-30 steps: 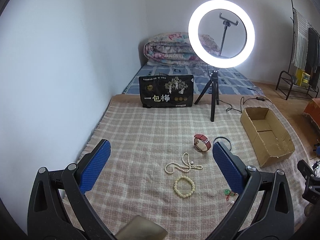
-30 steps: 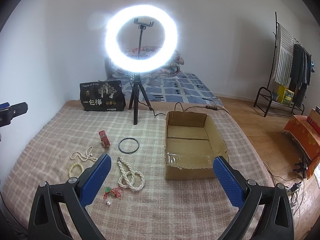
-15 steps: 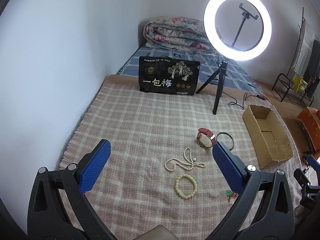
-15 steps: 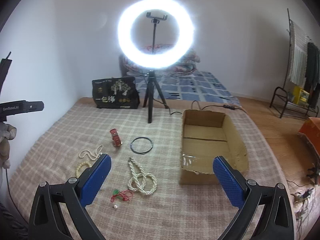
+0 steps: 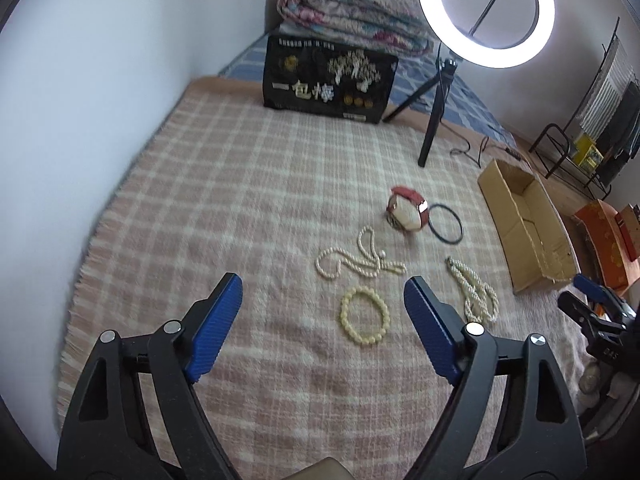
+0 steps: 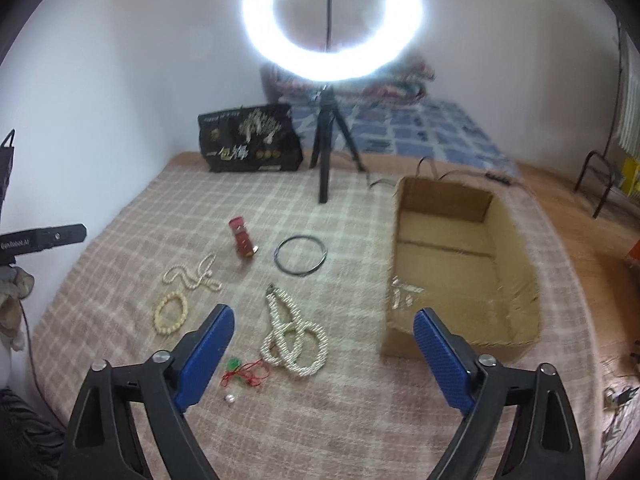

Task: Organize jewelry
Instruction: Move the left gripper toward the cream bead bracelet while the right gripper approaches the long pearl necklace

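Note:
Jewelry lies on a checked blanket (image 5: 224, 184). A cream bead bracelet (image 5: 364, 315) lies just ahead of my open, empty left gripper (image 5: 323, 292). Beyond it lie a thin pearl necklace (image 5: 360, 260), a red-strapped watch (image 5: 408, 210) and a black ring bangle (image 5: 446, 224). A thick pearl necklace (image 6: 294, 340) lies ahead of my open, empty right gripper (image 6: 323, 326), with a red-string green charm (image 6: 242, 370) and a small loose bead (image 6: 229, 399) beside it. An open cardboard box (image 6: 460, 264) stands to the right.
A ring light on a black tripod (image 6: 326, 160) stands behind the jewelry, its cable trailing to the box. A black printed bag (image 5: 330, 78) stands at the back. A white wall (image 5: 100, 100) borders the left. A folded quilt (image 5: 352, 16) lies beyond.
Both grippers have moved forward and lower toward the blanket. The jewelry now looks nearer and larger in both views. Both stay open and empty.

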A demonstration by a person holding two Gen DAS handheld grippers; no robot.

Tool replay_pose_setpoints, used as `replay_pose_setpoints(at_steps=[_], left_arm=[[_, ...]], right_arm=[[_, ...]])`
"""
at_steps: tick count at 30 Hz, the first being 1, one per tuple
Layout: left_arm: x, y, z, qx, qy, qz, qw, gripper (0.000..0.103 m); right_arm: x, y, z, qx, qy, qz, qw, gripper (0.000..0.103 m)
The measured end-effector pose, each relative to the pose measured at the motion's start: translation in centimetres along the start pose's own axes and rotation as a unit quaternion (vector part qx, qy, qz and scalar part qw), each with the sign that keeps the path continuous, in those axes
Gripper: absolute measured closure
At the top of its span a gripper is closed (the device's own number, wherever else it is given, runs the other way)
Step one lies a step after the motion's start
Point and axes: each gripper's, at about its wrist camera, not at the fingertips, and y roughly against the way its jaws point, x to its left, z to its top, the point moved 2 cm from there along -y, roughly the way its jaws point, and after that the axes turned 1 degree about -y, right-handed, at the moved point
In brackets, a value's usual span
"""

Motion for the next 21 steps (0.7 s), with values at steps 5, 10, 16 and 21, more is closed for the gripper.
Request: replay_pose_setpoints(at_steps=[5, 10, 16, 21], left_arm=[[-0.3, -1.5, -1.3, 0.031, 0.005, -0.013, 0.9994, 0.027], [-0.3, -3.0, -2.1, 0.055, 0.004, -0.014, 0.9984, 0.035], [-0.3, -6.1, -3.7, 0.105, 0.007, -0.02, 0.9943, 0.051], [-0.8, -8.2, -4.4, 0.126, 0.004, -0.009, 0.992, 0.052]], right_arm=[[-0.1, -3.1, -0.4, 0.046, -0.023, 0.035, 0.998, 0.025], [0.3, -5.9, -0.1, 0.075, -0.006, 0.032, 0.997, 0.04], [1.3, -9.0, 0.5, 0.103, 0.028, 0.028, 0.994, 0.049], [1.1, -10.8, 0.9, 0.113, 0.03, 0.026, 0.993, 0.052]])
